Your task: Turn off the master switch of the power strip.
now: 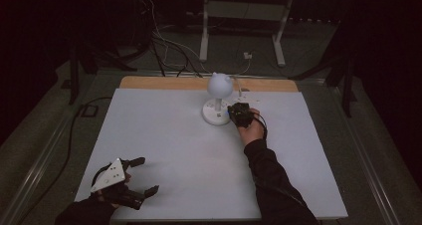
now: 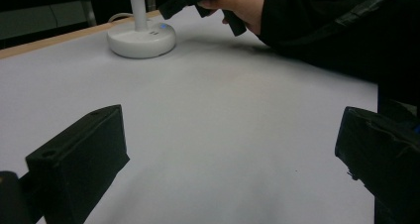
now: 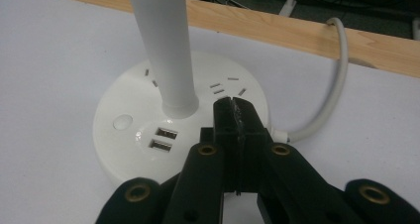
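Lamp stands at the far middle of the table, close to the wooden strip along the far edge.

Nearest to the person, at the front left corner of the table, the left gripper rests in the left hand, low over the white surface. Its two jaws stand wide apart and nothing is between them; in the left gripper view only bare table lies in the gap. A grey three-cornered plate sits on top of it.

Further away, the right arm in a dark sleeve stretches over the table to the lamp. The right gripper is clenched: its two jaws are pressed together and hold nothing. In the right gripper view the closed tip lies over the round white base, just beside the foot of the stem; whether the tip touches the base I cannot tell. On the base, in front of the stem, there are two USB ports and a round button, and some socket slots lie around the stem.

Behind the base, a white cable leaves it and bends up over the wooden strip. The round lamp head is above the base.
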The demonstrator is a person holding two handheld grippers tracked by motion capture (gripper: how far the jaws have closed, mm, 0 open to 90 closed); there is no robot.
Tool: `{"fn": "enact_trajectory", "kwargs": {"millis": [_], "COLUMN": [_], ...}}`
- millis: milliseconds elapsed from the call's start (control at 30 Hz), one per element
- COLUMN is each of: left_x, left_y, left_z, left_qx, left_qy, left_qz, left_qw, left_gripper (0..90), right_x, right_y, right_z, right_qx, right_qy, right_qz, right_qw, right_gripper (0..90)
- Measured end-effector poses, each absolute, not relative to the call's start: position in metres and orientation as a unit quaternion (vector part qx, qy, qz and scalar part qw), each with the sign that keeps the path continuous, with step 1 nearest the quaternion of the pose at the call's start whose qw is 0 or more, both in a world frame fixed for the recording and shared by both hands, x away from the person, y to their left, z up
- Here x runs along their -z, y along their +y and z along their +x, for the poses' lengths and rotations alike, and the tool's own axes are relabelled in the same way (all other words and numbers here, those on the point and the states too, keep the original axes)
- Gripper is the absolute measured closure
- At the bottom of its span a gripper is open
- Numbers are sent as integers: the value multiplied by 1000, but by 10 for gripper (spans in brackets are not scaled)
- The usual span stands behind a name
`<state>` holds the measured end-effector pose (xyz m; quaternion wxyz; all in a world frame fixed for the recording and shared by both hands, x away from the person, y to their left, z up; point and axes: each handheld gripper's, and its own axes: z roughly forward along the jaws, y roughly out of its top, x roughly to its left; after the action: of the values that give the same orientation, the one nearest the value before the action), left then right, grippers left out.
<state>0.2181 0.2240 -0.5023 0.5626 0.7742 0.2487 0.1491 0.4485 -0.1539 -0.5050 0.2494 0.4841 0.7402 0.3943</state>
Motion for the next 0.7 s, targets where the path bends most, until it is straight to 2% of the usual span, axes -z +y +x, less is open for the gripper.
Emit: {"fn": "enact_trajectory", "kwargs": {"millis": [700], "left_x": [503], "left_y": [224], "left_z": [218], "left_qx": [-148], "left_qy": [248], "left_qz": [775], "left_qw": [562], "left_gripper": [3], "right_x": [515], "right_y": [-151], "right_z": [450], "right_qx": [-395], "right_qy": [741], "right_qz": [487], "right_qw": [242], "right_gripper": [900]}}
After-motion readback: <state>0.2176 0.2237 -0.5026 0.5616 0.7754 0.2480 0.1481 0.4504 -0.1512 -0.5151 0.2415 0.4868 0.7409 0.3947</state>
